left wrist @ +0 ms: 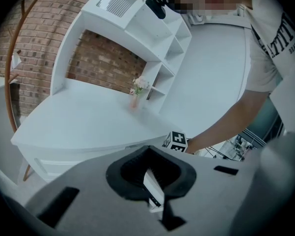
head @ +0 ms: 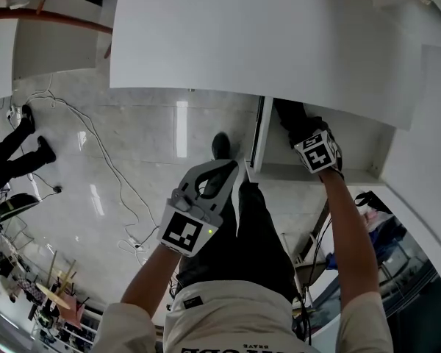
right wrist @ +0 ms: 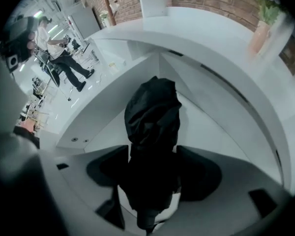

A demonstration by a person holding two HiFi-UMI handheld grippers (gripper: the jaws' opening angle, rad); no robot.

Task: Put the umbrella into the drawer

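Observation:
A folded black umbrella is clamped between the jaws of my right gripper, its tip pointing into the open white drawer. In the head view this gripper reaches under the white desk top with the umbrella inside the drawer. My left gripper hangs over the floor to the left of the drawer front, its jaws together and holding nothing. In the left gripper view the left gripper faces the desk.
A small vase with flowers stands on the desk near white shelves. Cables trail over the glossy floor. Another person's legs are at the far left. A copper stand curves by the desk.

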